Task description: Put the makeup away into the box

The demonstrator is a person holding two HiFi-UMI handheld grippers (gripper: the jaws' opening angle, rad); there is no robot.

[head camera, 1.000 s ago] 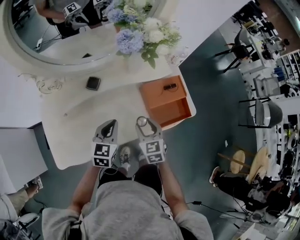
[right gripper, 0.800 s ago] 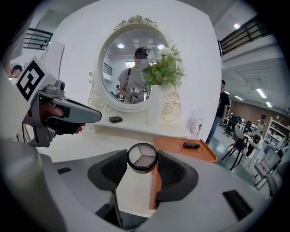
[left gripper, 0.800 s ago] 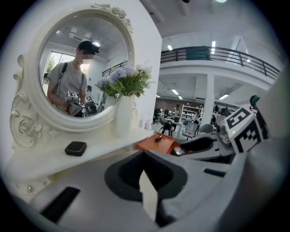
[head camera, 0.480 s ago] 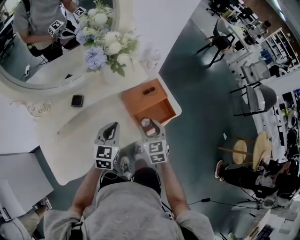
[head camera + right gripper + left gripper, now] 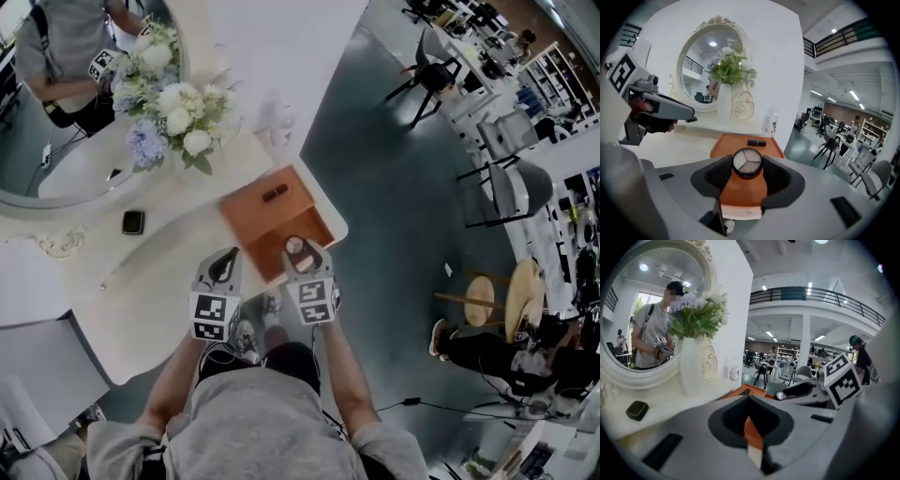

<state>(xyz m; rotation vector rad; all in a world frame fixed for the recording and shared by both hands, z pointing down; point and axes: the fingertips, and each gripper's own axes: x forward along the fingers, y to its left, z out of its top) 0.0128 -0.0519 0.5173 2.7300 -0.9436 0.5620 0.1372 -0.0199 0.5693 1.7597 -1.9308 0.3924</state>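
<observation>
An orange box (image 5: 267, 214) stands at the right end of the white vanity table (image 5: 150, 281). A black lipstick tube (image 5: 274, 194) lies on its far half, also seen in the right gripper view as the tube (image 5: 757, 142). My right gripper (image 5: 295, 249) is shut on a round compact (image 5: 747, 161) with three pale shades, held over the box's near edge (image 5: 740, 194). My left gripper (image 5: 223, 262) hovers just left of the box, jaws together and empty; through its view the box (image 5: 752, 431) shows in the slit. A black square compact (image 5: 133, 222) lies near the mirror.
A white vase of flowers (image 5: 169, 117) and an oval mirror (image 5: 56, 159) stand behind the box. A small bottle (image 5: 284, 122) sits at the table's far right corner. The table edge drops to grey floor (image 5: 394, 234) right of the box. Chairs and people are farther off.
Both grippers have moved forward and right over the table towards the orange box. The round compact, still in the right gripper, now hangs over the box's near edge.
</observation>
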